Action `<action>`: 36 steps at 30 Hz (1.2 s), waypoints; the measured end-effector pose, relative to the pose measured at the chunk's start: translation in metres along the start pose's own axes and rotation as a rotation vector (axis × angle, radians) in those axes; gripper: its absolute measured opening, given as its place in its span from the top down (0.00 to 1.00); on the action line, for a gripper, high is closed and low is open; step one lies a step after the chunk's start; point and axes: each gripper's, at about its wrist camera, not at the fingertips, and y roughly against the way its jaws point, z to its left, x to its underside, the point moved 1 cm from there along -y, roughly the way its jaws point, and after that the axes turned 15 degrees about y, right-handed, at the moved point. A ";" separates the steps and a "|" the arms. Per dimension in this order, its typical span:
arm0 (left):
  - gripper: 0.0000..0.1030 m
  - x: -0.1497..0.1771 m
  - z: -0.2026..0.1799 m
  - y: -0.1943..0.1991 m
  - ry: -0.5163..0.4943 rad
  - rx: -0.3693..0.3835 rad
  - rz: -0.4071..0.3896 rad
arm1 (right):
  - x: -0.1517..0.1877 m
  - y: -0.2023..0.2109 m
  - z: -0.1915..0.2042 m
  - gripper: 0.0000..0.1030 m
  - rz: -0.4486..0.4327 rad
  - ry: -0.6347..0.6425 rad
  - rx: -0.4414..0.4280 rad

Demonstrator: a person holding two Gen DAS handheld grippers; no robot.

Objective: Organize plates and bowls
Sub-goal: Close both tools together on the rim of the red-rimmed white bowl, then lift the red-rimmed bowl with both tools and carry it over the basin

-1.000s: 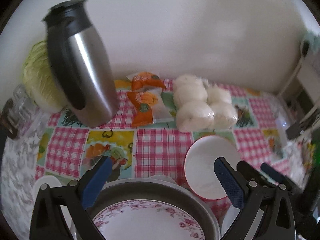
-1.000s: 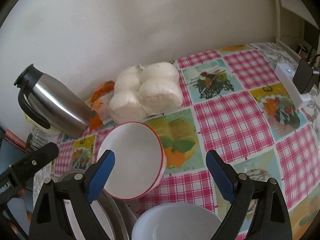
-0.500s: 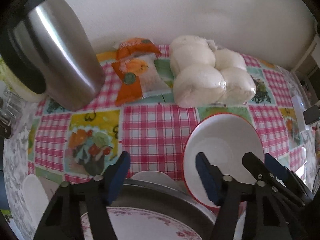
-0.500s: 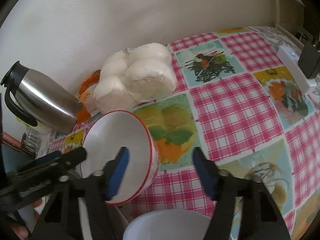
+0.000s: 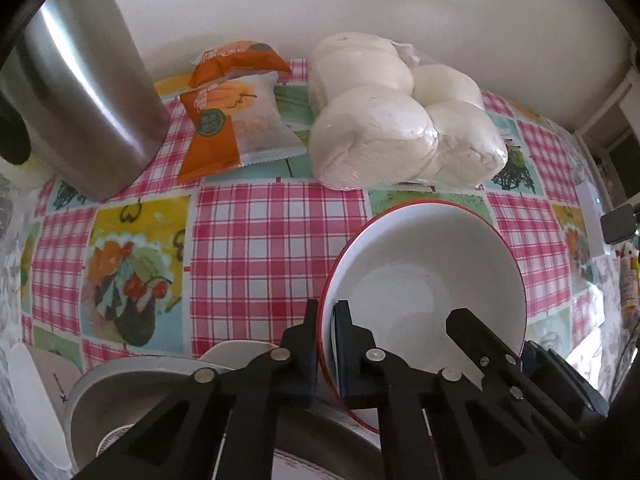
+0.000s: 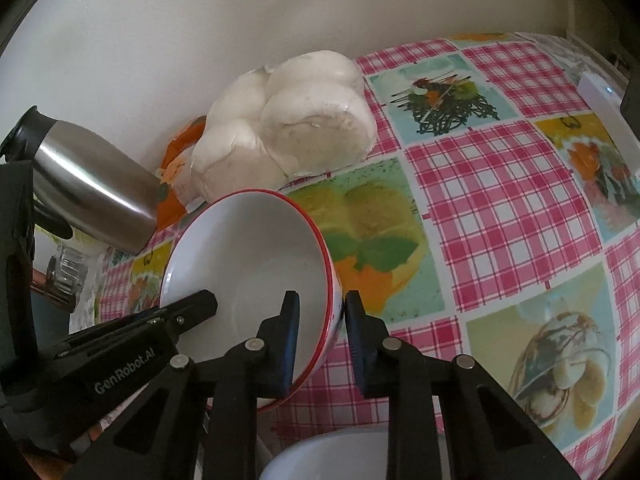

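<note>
- The red-rimmed white bowl sits tilted at lower centre-right of the left wrist view and lower centre-left of the right wrist view, on the checked worktop.
- The left tool has just been closing and is clamped on the bowl's left rim, one finger inside, one outside.
- The right tool has just been closing on the opposite rim; both fingers straddle the wall, gripping it.
- A bag of white buns, orange snack packets and a steel thermos lie behind the bowl.
</note>
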 end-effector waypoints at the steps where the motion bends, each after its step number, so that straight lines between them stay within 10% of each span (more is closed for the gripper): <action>1: 0.92 0.000 -0.001 0.000 -0.002 0.009 -0.006 | 0.000 0.000 0.000 0.77 0.000 0.000 -0.001; 18: 0.93 0.005 -0.028 0.073 -0.043 0.094 -0.179 | -0.005 0.050 0.000 0.77 -0.096 0.011 0.001; 36: 0.92 0.065 0.035 0.144 0.112 0.185 -0.225 | 0.021 0.131 0.053 0.77 -0.105 0.126 -0.014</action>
